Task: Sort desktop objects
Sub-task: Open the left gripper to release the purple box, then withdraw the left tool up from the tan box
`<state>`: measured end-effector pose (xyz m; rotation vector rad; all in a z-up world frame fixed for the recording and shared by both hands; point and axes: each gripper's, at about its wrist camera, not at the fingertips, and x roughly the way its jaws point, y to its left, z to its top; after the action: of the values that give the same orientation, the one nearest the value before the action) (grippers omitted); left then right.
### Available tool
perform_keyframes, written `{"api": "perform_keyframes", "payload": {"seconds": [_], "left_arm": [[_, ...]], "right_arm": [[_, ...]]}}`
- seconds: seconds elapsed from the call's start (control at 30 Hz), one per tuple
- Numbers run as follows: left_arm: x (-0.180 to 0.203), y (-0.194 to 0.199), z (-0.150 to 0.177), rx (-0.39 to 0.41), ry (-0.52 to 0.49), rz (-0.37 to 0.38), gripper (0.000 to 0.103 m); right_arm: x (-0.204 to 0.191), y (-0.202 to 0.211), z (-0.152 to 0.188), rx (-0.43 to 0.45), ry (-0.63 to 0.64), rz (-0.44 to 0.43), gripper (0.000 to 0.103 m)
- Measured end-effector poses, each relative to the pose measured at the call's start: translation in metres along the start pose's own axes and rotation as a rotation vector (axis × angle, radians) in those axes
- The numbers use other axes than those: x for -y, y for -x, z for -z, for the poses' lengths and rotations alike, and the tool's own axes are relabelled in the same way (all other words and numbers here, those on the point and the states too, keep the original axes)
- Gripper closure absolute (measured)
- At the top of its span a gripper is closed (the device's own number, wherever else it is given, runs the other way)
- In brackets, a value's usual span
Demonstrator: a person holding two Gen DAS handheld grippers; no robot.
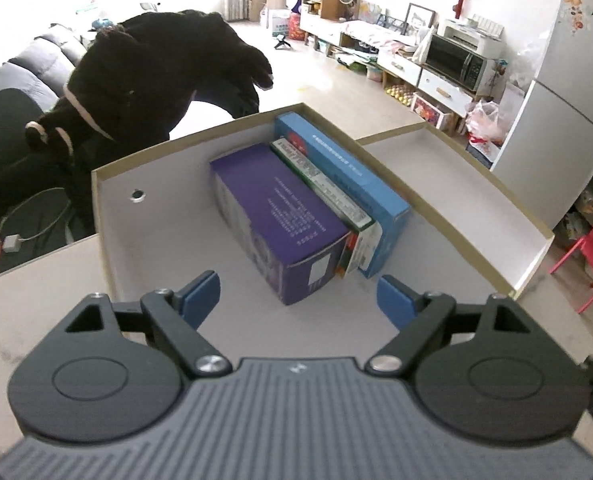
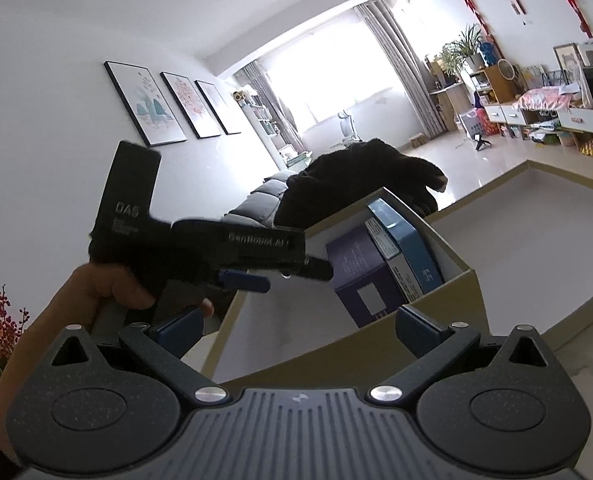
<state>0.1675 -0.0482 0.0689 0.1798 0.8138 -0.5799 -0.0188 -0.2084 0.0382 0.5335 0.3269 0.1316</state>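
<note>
we see "genrobot.ai" and "das" on our left gripper, wide and empty; right gripper wide, empty too

open right tongs before cardboard box of three upright packs, left tongs alongside

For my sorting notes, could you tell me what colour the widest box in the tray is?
Purple box, with small white print on top; clearest in the left wrist view.
</note>
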Motion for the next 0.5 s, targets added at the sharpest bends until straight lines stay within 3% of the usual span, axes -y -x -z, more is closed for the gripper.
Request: {"api": "perform_keyframes", "payload": {"seconds": [0.5], "left_arm": [[-0.021,0.071,0.056,0.092,0.059,-0.109,0.011]], "right_arm": [[-0.034,0.020,0.001,0.020,0.065,-0.030,0.001]]}}
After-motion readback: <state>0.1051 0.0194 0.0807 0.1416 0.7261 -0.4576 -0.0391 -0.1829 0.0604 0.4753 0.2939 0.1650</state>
